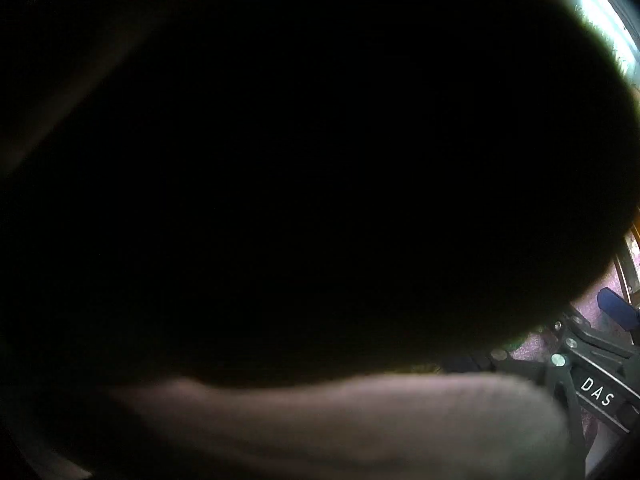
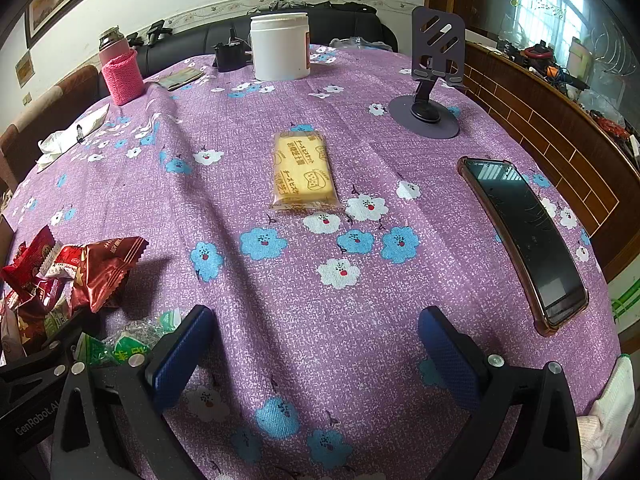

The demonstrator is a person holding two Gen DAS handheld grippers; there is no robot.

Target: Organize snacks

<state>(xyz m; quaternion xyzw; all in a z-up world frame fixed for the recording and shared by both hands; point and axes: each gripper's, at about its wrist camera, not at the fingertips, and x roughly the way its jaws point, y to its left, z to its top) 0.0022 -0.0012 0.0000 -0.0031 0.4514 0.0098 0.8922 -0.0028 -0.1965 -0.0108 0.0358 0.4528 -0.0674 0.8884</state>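
Note:
In the right wrist view a yellow biscuit packet (image 2: 303, 171) lies flat in the middle of the purple flowered tablecloth (image 2: 360, 320). A pile of red snack packets (image 2: 80, 268) and green ones (image 2: 128, 344) lies at the left edge. My right gripper (image 2: 316, 344) is open and empty, low over the cloth, with the biscuit packet well ahead of it. The left wrist view is almost wholly blocked by something dark and close; only part of a black gripper frame marked DAS (image 1: 592, 388) and a blue pad (image 1: 616, 308) show at the lower right.
A phone (image 2: 524, 240) lies at the right. A grey phone stand (image 2: 432, 80), a white jar (image 2: 280, 46) and a pink-sleeved flask (image 2: 120, 68) stand at the back. Tissues and a pen (image 2: 72, 136) lie far left. A wooden ledge (image 2: 560, 140) borders the table's right side.

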